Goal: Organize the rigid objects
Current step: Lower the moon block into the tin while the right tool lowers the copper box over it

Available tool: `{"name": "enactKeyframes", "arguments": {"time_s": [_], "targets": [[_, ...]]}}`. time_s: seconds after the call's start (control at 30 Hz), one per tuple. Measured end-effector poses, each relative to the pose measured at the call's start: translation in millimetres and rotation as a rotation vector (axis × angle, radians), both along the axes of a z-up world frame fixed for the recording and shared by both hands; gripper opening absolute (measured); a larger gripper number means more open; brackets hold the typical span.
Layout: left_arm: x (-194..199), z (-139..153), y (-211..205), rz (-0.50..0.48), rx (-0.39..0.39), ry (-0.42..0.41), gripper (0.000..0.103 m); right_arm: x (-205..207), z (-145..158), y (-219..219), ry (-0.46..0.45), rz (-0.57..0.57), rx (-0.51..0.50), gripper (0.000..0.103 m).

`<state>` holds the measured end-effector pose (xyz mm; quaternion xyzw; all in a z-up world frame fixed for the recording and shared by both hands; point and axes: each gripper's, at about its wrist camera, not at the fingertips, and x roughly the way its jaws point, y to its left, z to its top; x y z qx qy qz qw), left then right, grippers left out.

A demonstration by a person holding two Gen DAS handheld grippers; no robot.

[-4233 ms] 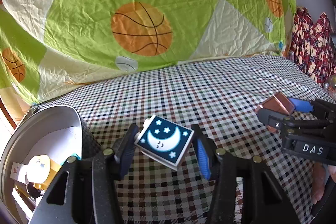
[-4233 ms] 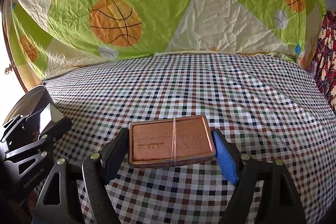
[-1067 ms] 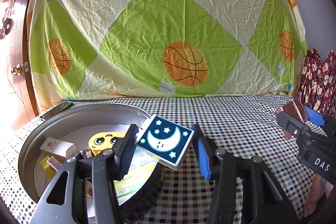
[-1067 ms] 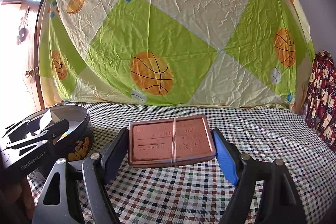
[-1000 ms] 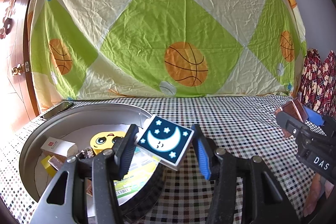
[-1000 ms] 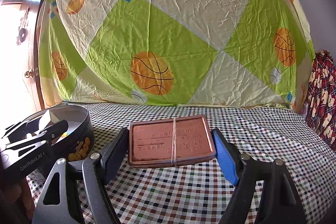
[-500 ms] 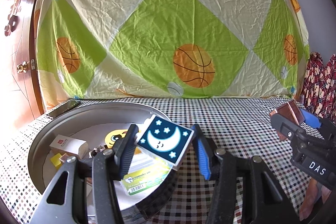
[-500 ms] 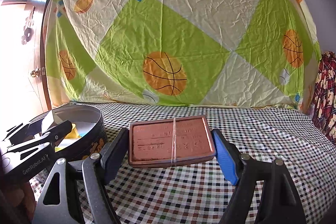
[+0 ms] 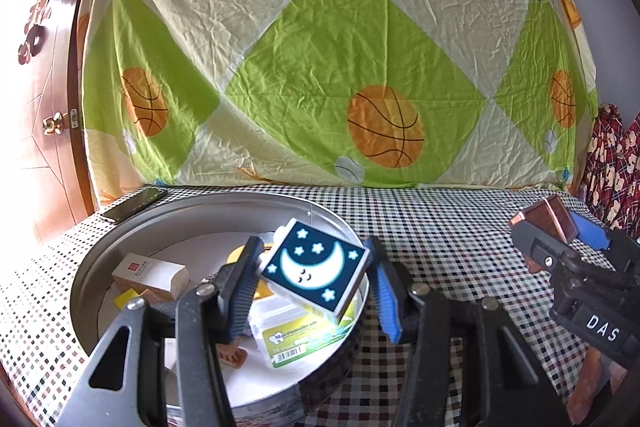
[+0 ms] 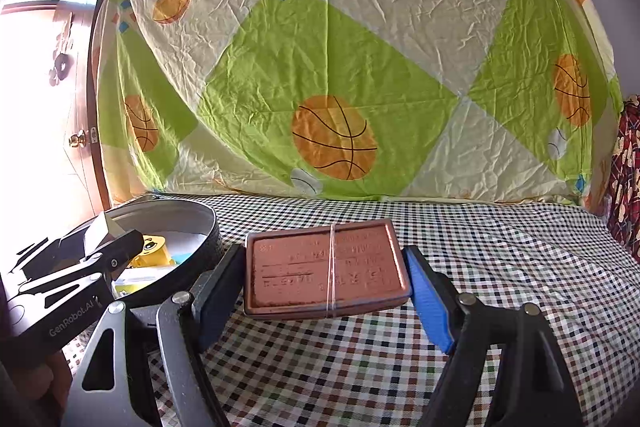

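The left gripper (image 9: 314,277) clamps the moon-printed square box (image 9: 316,269) above the round metal tin's (image 9: 120,251) right edge for dropping in, while the right gripper (image 10: 326,277) grips a copper-coloured rectangular case (image 10: 326,267), waiting.

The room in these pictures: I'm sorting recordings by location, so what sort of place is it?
Probably a room in a home: a wooden door with a brass knob, a basketball-print bedsheet hung as a backdrop, and a table under a checked cloth.

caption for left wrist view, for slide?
Left tongs hold a moon-print box over a round metal tin of small items.
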<state>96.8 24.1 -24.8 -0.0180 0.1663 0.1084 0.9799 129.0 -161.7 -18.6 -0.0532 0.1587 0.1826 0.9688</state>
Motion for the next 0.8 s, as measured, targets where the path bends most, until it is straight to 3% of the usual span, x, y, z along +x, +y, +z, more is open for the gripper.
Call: {"name": "enactKeyframes", "arguments": {"time_s": [0.8], "targets": [[-9.0,0.3,24.3,0.042,-0.032,0.001,0.051,-8.7,-4.6,34.1,0.030,0.076,0.009,0.080]]}}
